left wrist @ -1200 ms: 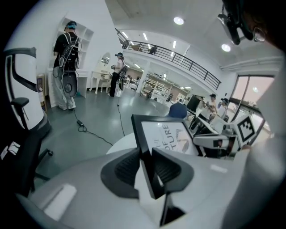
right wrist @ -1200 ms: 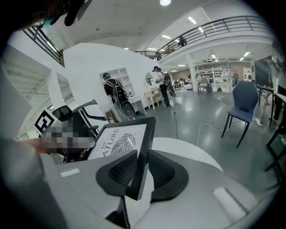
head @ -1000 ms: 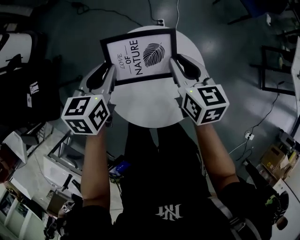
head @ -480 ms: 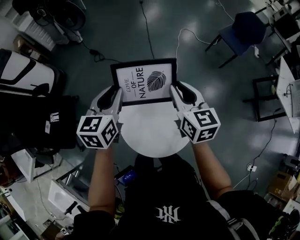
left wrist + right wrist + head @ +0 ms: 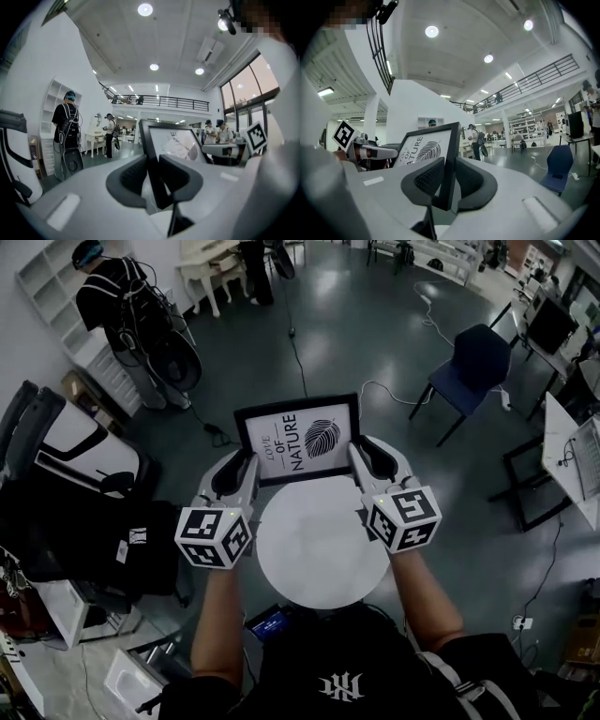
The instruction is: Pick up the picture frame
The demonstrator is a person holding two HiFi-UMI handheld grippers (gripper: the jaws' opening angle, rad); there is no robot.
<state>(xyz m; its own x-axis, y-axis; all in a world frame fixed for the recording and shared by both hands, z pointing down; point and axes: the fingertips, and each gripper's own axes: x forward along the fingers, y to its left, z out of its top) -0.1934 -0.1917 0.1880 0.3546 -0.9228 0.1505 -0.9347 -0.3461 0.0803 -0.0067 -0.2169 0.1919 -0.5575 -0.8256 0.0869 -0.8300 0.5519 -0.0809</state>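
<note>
Lifting is judged largely accomplished: the black-bordered rectangular picture frame [image 5: 298,439], with its white leaf print, is held upright in the air over the far rim of the white round table [image 5: 323,554] and appears clear of it. Its left edge is clamped between the narrowly parted jaws of the left gripper [image 5: 246,468]. Its right edge is pinched by the right gripper [image 5: 359,457], whose jaws are closing on it. Little seems left beyond a steady hold.

Matt black picture frame [image 5: 297,440], smooth white table [image 5: 323,559], glossy floor [image 5: 375,348]
</note>
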